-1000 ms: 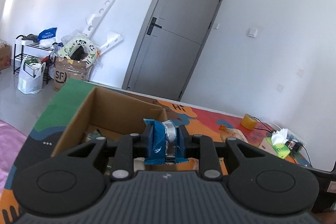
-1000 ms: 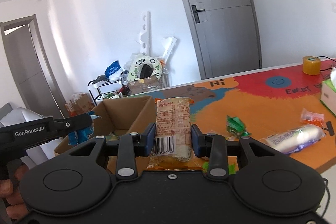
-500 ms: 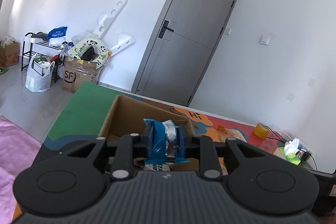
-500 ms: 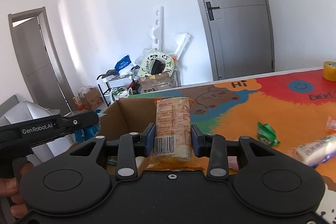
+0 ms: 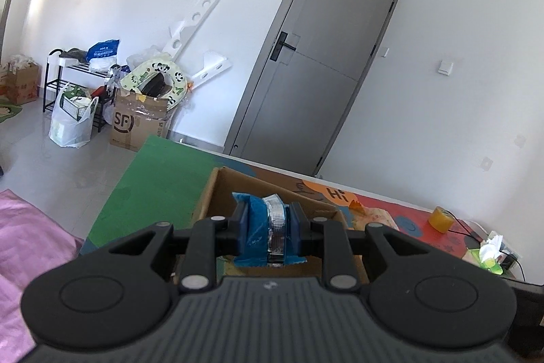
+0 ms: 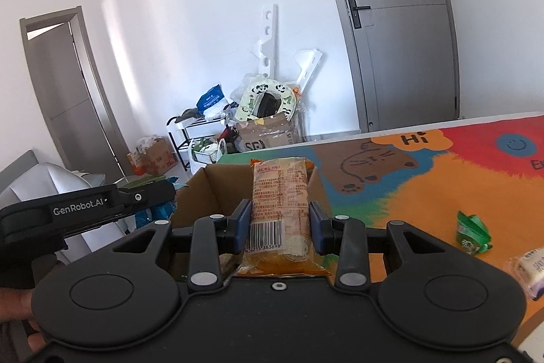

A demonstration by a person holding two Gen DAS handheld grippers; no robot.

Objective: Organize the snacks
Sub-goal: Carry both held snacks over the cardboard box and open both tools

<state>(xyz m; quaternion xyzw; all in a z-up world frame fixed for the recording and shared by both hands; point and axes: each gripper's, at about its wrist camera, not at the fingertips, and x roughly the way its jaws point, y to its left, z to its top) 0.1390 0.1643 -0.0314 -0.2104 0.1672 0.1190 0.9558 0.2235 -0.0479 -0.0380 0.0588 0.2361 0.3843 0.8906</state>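
My left gripper (image 5: pixel 268 227) is shut on a blue and silver snack packet (image 5: pixel 267 228), held just in front of an open cardboard box (image 5: pixel 221 189). An orange wrapped snack with a barcode label (image 6: pixel 280 213) stands upright between the pads of my right gripper (image 6: pixel 280 223), which is shut on it above the same cardboard box (image 6: pixel 204 193). In the right wrist view the left gripper (image 6: pixel 85 213) reaches in from the left beside the box, with its blue packet partly showing under it. The box's inside is mostly hidden.
The box sits on a colourful mat (image 6: pixel 425 179) covering the table. A green snack packet (image 6: pixel 471 233) and a white wrapped snack (image 6: pixel 530 264) lie at the right. A tape roll (image 5: pixel 440 220) and tissue box (image 5: pixel 488 257) stand far right. Floor clutter (image 5: pixel 142 104) lies beyond by the door.
Both views have swung left: the box has slid rightward and farther off in the left wrist view, and the loose snacks have slid toward the right edge. Both grips are unchanged.
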